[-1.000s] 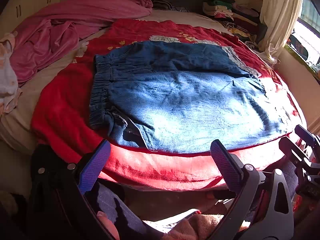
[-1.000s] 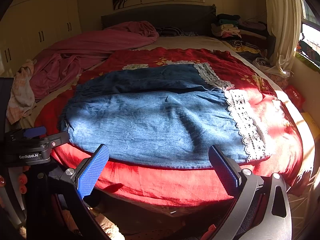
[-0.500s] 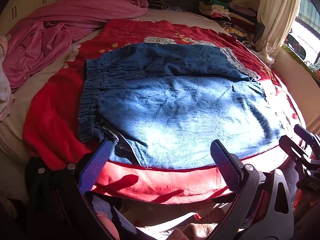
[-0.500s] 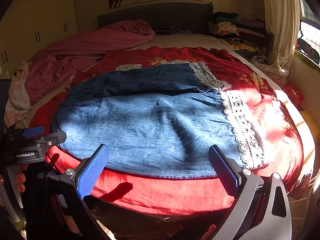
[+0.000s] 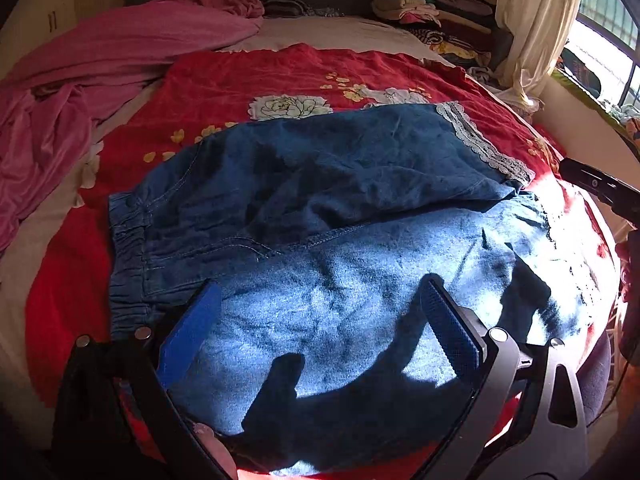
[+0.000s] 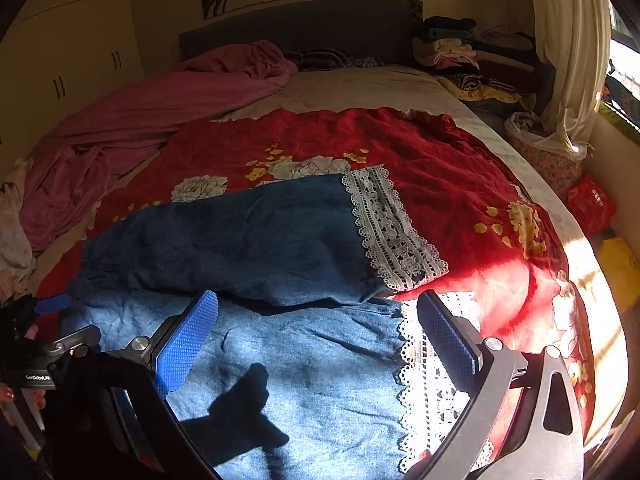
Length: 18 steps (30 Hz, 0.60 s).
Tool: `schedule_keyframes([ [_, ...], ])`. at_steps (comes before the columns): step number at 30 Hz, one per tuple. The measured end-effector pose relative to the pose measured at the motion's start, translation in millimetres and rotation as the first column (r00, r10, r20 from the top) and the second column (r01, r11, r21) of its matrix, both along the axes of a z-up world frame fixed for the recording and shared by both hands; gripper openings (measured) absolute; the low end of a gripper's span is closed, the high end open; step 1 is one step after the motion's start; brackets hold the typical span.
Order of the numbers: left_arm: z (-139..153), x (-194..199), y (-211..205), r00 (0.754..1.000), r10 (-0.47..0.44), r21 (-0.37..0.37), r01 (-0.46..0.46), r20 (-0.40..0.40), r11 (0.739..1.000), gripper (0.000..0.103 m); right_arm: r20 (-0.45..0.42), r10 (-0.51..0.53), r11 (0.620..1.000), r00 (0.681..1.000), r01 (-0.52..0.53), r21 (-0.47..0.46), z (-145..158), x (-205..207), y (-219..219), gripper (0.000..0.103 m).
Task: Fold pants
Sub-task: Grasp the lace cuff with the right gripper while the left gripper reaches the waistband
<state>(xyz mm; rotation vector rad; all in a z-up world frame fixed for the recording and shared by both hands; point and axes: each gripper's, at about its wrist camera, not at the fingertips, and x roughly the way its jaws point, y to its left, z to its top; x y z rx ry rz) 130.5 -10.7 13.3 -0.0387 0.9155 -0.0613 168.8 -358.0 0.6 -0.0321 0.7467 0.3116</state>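
Where sunlit, pants (image 5: 328,248) pale blue.

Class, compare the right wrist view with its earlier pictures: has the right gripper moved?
Yes. The right gripper has advanced over the denim pants, toward the headboard; its open fingers now overlap the lace hem.

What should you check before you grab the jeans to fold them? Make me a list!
1. Pants lying flat on the red blanket: ok.
2. Left gripper open: ok.
3. Right gripper open: ok.
4. Left gripper near the waistband: ok.
5. Right gripper near the lace hem: ok.
6. Fingers touching the cloth: cannot tell.
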Motion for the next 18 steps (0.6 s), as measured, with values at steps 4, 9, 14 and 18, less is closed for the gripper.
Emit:
schedule_keyframes([
  [4,-7,21,-8,0.998,-0.061,-0.002,0.061,-0.019,0.998,0.094,-0.031,-0.017,0.996,0.999,0.014,-0.085,-7,58,-2,0.099],
  [9,-25,33,-24,0.992,-0.117,-0.022,0.116,-0.048,0.993,0.094,-0.120,0.003,0.995,0.993,-0.016,-0.100,-22,132,-2,0.099],
  [14,-51,34,-28,0.987,-0.125,-0.018,0.124,-0.096,0.992,0.094,-0.220,0.024,0.994,0.975,-0.046,-0.097,-47,201,2,0.099],
  [18,-54,31,-30,0.988,-0.131,0.008,0.132,-0.080,0.991,0.094,-0.239,0.054,0.997,0.970,-0.065,-0.038,-55,238,3,0.098],
])
